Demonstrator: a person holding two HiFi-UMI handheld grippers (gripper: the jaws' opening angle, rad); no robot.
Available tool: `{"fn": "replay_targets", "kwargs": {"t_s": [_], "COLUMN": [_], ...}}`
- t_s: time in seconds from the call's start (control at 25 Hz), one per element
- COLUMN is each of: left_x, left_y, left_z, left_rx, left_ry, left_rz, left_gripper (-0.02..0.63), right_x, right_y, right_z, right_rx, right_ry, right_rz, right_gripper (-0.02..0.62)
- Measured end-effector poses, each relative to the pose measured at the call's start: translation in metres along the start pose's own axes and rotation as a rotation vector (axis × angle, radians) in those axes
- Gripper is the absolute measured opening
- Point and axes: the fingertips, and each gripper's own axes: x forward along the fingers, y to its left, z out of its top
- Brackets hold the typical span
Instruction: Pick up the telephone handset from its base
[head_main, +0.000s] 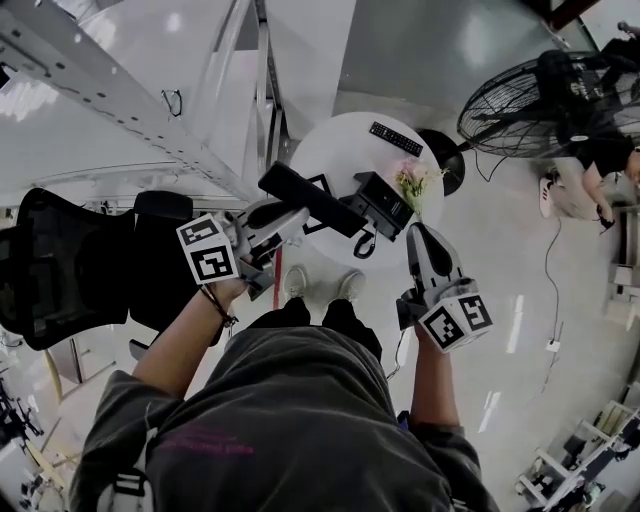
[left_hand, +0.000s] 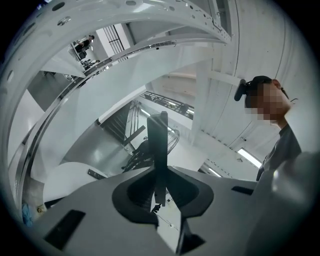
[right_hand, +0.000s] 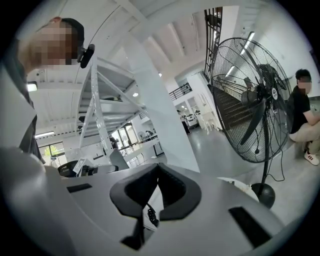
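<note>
**Telephone handset** – long black plastic bar (head_main: 330, 208), off its base, held in the air over the near edge of the round white table (head_main: 335, 150).
**Left gripper** (head_main: 290, 213) – jaws clamped on the handset; its own view shows the dark bar standing between the pads.
**Right gripper** (head_main: 420, 236) – jaw tips together, nothing between them, just beside the table's near right edge.
**Black telephone base** (head_main: 385, 203) – at the near right edge; black coiled cord (head_main: 363, 246) hangs below it.
**Pale pink flower bunch** (head_main: 413, 180) – right edge.
**Flat black remote control** (head_main: 396, 138) – far edge.
</note>
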Motion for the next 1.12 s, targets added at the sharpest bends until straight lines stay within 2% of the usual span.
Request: {"fn": "replay_targets", "kwargs": {"t_s": [0.6, 1.12], "left_x": [0.001, 0.003], "left_y": [-0.017, -0.020], "left_z": [0.014, 0.012], "left_rx": [0.034, 0.031], "left_ry": [-0.008, -0.012], "left_rz": [-0.035, -0.031], "left_gripper": [0.077, 0.077], "right_x": [-0.003, 0.002], "right_y": [0.021, 0.021], "right_z": [0.022, 0.021], "right_rx": [-0.026, -0.029], "right_ry": [-0.042, -0.029], "right_rz": [0.021, 0.042], "right_gripper": [0.018, 0.018]}}
